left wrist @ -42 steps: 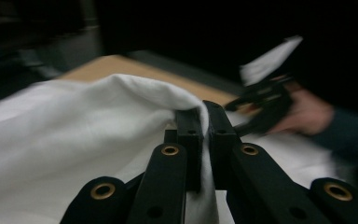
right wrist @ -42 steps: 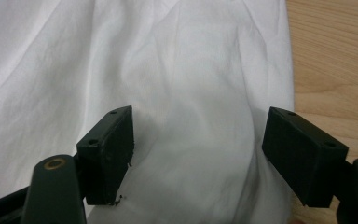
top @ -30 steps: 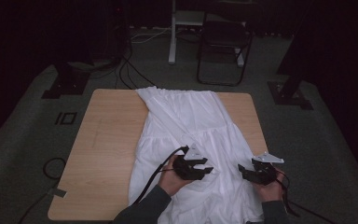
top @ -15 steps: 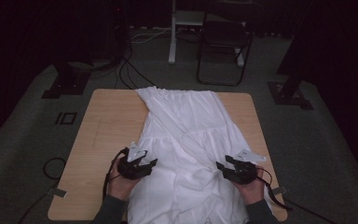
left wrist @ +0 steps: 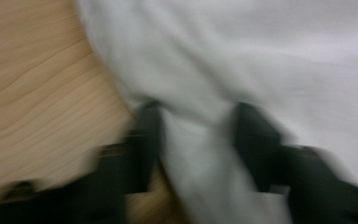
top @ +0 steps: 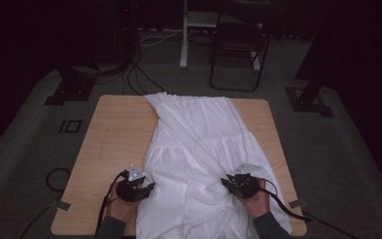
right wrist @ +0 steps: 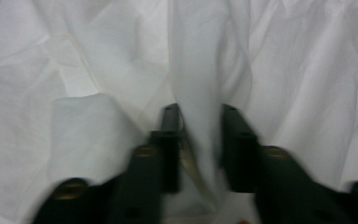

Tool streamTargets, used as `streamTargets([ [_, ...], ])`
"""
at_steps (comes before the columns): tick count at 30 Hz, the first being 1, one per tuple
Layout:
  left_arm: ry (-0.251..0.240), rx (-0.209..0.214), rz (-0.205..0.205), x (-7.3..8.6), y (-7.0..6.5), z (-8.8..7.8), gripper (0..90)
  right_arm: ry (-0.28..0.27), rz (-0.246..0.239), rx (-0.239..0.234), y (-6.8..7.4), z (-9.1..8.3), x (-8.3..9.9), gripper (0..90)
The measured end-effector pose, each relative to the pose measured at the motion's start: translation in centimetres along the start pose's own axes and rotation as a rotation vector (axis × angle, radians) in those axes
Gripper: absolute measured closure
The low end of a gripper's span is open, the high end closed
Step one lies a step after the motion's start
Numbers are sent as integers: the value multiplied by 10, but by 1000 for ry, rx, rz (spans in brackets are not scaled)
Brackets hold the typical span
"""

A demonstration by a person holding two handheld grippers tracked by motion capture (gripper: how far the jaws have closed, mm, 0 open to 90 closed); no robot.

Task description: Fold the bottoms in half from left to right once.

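Observation:
A white garment (top: 199, 134) lies spread along the wooden table (top: 114, 134), its near end hanging over the front edge. My left gripper (top: 146, 188) sits at the garment's left border near the front. In the left gripper view, which is blurred, a bunched fold of the cloth (left wrist: 261, 46) fills the gap of that gripper (left wrist: 196, 109); its jaws have just been closing. My right gripper (top: 227, 183) rests on the garment's right part. A raised ridge of cloth (right wrist: 98, 60) is pinched in this gripper (right wrist: 199, 112), whose jaws have also just been closing.
Bare wood (left wrist: 37, 84) lies left of the garment. On the dark carpet beyond the table stand a black chair (top: 238, 45), a white post (top: 184, 35) and two stand bases (top: 69, 84) (top: 311, 97). Cables (top: 54, 177) trail on the floor at the left.
Both hands have moved left: the left from the middle of the garment out to its left border, the right from near the right border inward over the cloth.

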State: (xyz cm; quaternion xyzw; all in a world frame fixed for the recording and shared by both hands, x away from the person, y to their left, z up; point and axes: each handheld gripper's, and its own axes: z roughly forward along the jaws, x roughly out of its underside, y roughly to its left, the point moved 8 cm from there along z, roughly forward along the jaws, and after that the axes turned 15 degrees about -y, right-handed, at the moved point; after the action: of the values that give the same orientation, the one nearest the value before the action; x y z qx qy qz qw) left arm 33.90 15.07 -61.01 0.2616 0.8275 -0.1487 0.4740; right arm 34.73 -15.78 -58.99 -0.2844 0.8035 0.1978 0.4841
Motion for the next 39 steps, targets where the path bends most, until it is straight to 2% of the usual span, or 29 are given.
streamTargets([
  [1,-11,-9,9,-3,-1,-2,808,-5,0,-5,0,-2,-2,842],
  [3,-47,-28,13,-14,-1,-11,868,-25,-16,-1,0,-6,-5,854],
  [4,-67,-67,22,-21,2,-18,872,-35,-21,0,0,-8,-7,856],
  [5,-88,-126,29,-28,6,-26,875,-47,-26,5,0,-10,-9,858],
  [7,-105,-304,93,-40,15,-43,879,-63,-33,12,-1,-14,-13,861],
  [9,-111,-323,96,-47,16,-48,878,-75,-30,10,-1,-17,-15,862],
  [11,-115,-307,100,-48,14,-47,875,-79,-29,10,-1,-17,-15,862],
  [14,-136,-264,72,-49,8,-42,857,-79,-24,9,-1,-17,-15,862],
  [18,-158,-233,69,-54,-1,-40,828,-118,-27,27,-6,-25,-23,863],
  [21,-153,-210,86,-55,-7,-37,767,-211,-21,75,-19,-46,-39,866],
  [23,-143,-197,106,-54,-14,-31,672,-287,-7,149,-36,-67,-51,866],
  [25,-125,-172,105,-50,-22,-24,589,-336,40,210,-53,-83,-57,866],
  [27,-105,-155,116,-45,-30,-13,537,-309,59,257,-68,-89,-51,864],
  [29,-76,-127,116,-39,-39,-3,479,-232,52,332,-89,-85,-33,862],
  [30,-66,-119,122,-36,-42,2,461,-211,54,345,-94,-82,-26,863],
  [32,-37,-113,111,-30,-47,15,410,-145,65,364,-106,-71,-4,862],
  [33,-25,-105,94,-27,-49,19,370,-113,68,370,-110,-64,8,861],
  [35,-8,-87,57,-22,-52,29,350,-71,89,364,-115,-55,22,859],
  [37,1,-69,22,-18,-55,36,332,-41,104,358,-117,-50,30,853],
  [39,4,-67,-1,-15,-57,42,301,-15,97,355,-117,-46,34,846],
])
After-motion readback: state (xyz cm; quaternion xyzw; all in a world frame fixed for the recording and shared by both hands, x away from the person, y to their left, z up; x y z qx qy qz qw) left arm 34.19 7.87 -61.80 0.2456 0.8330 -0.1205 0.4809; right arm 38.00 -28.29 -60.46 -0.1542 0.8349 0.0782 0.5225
